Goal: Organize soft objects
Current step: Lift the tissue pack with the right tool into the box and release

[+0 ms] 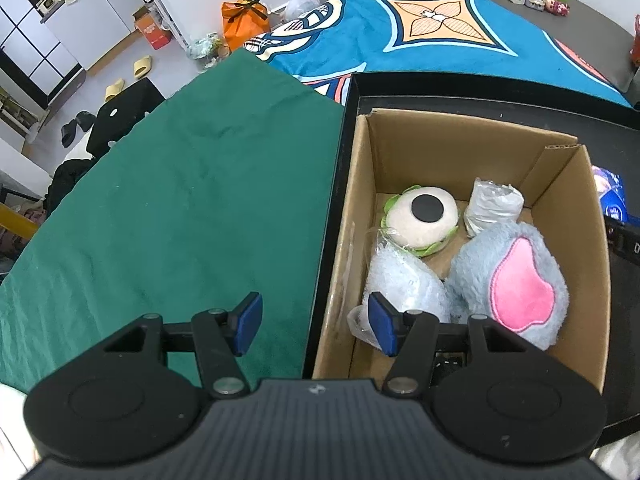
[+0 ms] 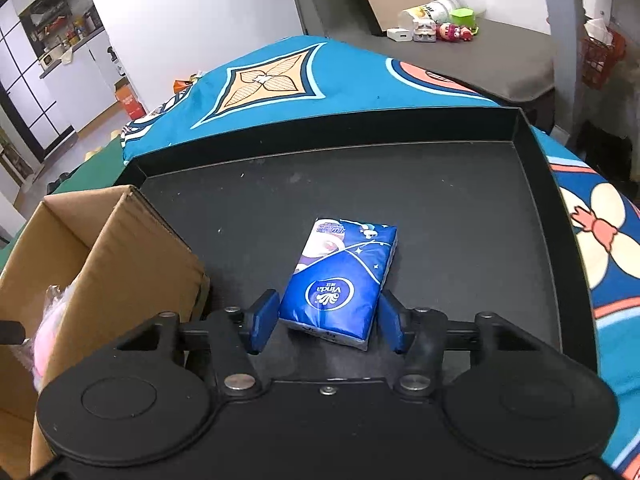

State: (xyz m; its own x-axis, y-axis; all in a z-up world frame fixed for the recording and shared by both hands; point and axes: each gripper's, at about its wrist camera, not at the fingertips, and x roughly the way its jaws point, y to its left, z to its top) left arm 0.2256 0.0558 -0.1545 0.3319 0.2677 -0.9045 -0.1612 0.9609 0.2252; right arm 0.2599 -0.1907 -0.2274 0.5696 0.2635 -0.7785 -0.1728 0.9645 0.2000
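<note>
A blue tissue pack lies on the black tray. My right gripper is shut on its near end, one blue pad against each long side. The open cardboard box holds an eyeball plush, a wrapped white roll, a light blue plush with a pink ear and a bagged pale fluffy toy. My left gripper hangs open above the box's left wall, one pad over the green cloth, the other over the bagged toy, holding nothing.
The box stands in the tray's left part; the tray has raised walls. A blue patterned blanket lies behind it. Small toys and cups sit on a grey surface further back. Slippers and bags lie on the floor at the left.
</note>
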